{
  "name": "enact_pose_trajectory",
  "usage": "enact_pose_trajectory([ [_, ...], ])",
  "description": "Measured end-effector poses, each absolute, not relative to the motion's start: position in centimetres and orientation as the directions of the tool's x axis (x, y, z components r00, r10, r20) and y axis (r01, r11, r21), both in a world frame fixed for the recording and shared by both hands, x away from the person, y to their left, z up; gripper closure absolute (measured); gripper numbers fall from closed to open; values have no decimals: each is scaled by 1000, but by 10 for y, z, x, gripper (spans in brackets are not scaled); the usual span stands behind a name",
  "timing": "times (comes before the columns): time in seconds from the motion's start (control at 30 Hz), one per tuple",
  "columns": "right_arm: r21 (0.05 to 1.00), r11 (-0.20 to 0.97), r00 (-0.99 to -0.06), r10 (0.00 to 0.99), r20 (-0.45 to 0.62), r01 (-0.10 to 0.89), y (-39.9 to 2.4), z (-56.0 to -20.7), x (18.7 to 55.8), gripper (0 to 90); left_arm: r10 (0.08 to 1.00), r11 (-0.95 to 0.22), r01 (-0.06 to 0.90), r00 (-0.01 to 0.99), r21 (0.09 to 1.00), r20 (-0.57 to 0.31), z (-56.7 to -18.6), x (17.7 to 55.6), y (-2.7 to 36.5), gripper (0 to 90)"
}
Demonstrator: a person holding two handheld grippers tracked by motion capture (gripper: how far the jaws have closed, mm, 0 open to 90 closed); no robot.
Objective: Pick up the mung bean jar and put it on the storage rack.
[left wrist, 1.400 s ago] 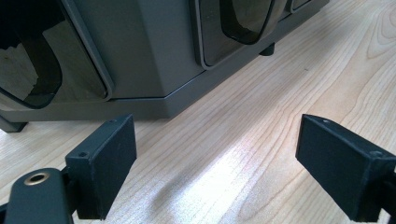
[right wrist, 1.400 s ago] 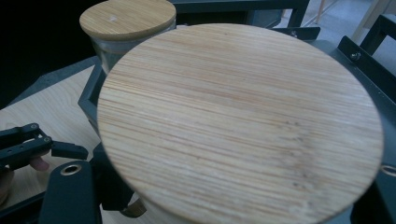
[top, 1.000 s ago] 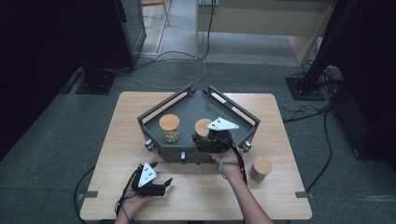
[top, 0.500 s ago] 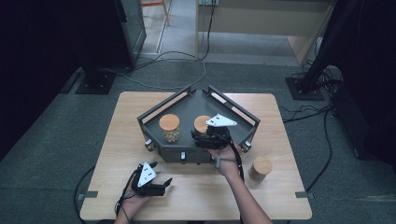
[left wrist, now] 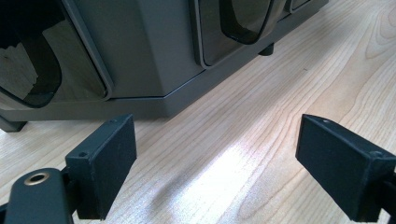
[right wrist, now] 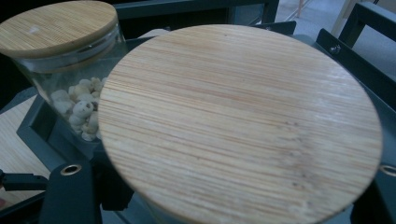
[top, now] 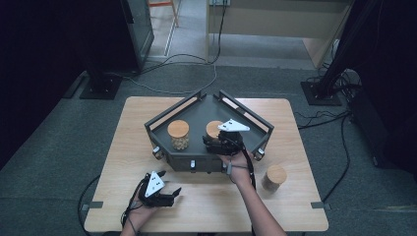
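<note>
High view, tray: a dark angular tray (top: 255, 129) sits mid-table on the wooden table (top: 295, 206), holding two glass jars with bamboo lids.
High view, right gripper: the right gripper (top: 222, 142) reaches into the tray at the right-hand jar (top: 213, 129); whether its jaws press the glass cannot be told from here.
High view, other jars: the left-hand jar (top: 178, 134), part-filled with pale pieces, stands just beside it; a third jar (top: 274, 178) stands outside the tray, near the table's right edge.
High view, left gripper: the left gripper (top: 162, 195) rests low on the table in front of the tray, jaws apart, holding nothing.
Left gripper view: the two black jaws stand wide apart over bare wood, with the tray's dark front wall (left wrist: 140, 56) ahead.
Right gripper view: the near jar's bamboo lid (right wrist: 243, 121) looms directly above the jaws, which flank the jar below the lid; the grip itself is hidden, so contact cannot be told.
Handling, a judgement: glass is rigid, smooth and breakable, and the contents add weight; the lid may only sit loose, so the hold belongs on the glass body below the lid, squeezed squarely.
</note>
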State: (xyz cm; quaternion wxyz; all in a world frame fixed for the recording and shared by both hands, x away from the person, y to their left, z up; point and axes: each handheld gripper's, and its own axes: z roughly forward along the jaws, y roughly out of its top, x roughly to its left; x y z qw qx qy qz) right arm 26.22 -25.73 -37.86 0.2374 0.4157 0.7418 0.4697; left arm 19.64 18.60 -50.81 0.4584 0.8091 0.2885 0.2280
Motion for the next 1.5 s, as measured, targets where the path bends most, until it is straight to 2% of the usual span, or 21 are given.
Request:
enact_pose_trajectory([
  [0.4,890,218,-530,848,31,401,-256,-385,265,251,676,-414,257,730,873,106,-508,196,186,123],
  [0.67,896,255,-537,844,-22,364,-250,-390,260,249,675,-418,256,730,871,110,-508,196,185,123],
  [0.9,899,248,-540,842,-16,361,-252,-391,260,248,674,-421,256,731,870,111,-508,196,185,123],
  [1.1,899,218,-549,835,29,380,-258,-393,264,234,674,-422,257,730,869,112,-507,196,185,123],
  [1.5,891,265,-564,826,-12,369,-262,-389,259,179,674,-424,258,730,868,112,-507,197,184,123],
])
